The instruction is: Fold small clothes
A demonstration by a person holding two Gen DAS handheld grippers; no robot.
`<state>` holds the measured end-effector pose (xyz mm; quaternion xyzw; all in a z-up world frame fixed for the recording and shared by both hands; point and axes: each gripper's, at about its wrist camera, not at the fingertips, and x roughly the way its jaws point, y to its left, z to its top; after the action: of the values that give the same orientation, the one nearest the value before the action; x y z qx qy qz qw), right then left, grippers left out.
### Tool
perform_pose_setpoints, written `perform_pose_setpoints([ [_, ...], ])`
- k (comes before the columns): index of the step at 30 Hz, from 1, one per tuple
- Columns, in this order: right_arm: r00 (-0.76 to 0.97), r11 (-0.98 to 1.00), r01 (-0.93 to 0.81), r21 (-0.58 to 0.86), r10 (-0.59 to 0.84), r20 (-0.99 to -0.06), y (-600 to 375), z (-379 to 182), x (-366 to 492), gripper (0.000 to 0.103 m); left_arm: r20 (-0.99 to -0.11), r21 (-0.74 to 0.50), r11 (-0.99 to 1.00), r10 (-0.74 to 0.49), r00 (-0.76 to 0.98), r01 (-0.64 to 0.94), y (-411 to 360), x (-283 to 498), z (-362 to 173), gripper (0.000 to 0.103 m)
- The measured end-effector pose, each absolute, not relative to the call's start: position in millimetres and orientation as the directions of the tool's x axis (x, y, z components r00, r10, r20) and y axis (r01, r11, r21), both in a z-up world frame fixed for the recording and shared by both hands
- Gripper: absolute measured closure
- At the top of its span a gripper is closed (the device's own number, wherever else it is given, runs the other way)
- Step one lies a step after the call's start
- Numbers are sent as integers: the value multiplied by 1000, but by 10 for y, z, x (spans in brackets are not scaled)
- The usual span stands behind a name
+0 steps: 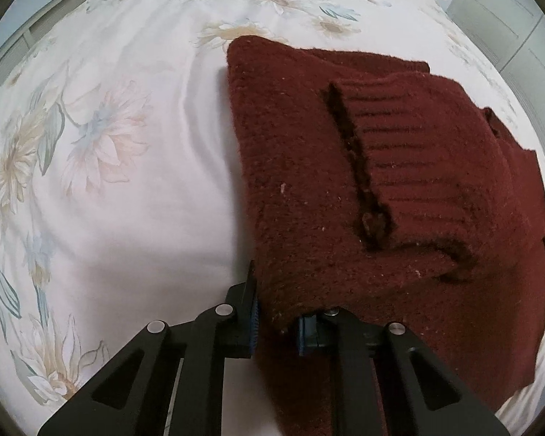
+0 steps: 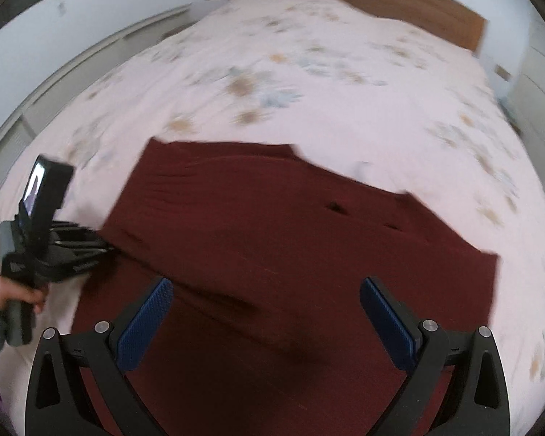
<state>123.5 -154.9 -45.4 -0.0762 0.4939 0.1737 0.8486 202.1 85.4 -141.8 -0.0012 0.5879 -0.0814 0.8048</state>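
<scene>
Now left tool (image 1: 276, 323) clamped on sweater (image 1: 381, 181) edge; right tool (image 2: 265, 312) wide above it.

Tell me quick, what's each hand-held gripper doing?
Left hand-held gripper: closed on the edge of the dark red sweater.
Right hand-held gripper: open, holding nothing, over the sweater.

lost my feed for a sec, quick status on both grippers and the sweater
Left gripper shut on the dark red sweater edge. Right gripper open above it, holding nothing. Sweater partly folded on the floral bedsheet. Nothing in the way.
</scene>
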Motion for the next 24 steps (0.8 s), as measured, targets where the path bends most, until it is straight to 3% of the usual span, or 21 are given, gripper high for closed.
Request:
perform_pose_setpoints([
  [12, 315, 870, -488, 65, 245, -917, -659, -968, 1556, 1, -949, -112, 987, -141, 281, 118, 767, 2166, -1543, 89],
  [17, 285, 876, -480, 47, 206, -936, -598, -1111, 1601, 12, -948, -136, 984, -162, 274, 112, 819, 2201, -1509, 88],
  [19, 286, 882, -468, 49, 204, -936, -603, -1135, 1618, 24, -949, -135, 984, -161, 272, 112, 821, 2212, -1515, 88],
  [23, 298, 887, -460, 38, 195, -935, -638, -1164, 1649, 35, -948, -135, 985, -161, 273, 110, 886, 2183, -1525, 88],
  [24, 303, 882, -470, 22, 185, -935, -621, -1175, 1640, 43, -948, -135, 985, -161, 274, 109, 881, 2181, -1531, 88],
])
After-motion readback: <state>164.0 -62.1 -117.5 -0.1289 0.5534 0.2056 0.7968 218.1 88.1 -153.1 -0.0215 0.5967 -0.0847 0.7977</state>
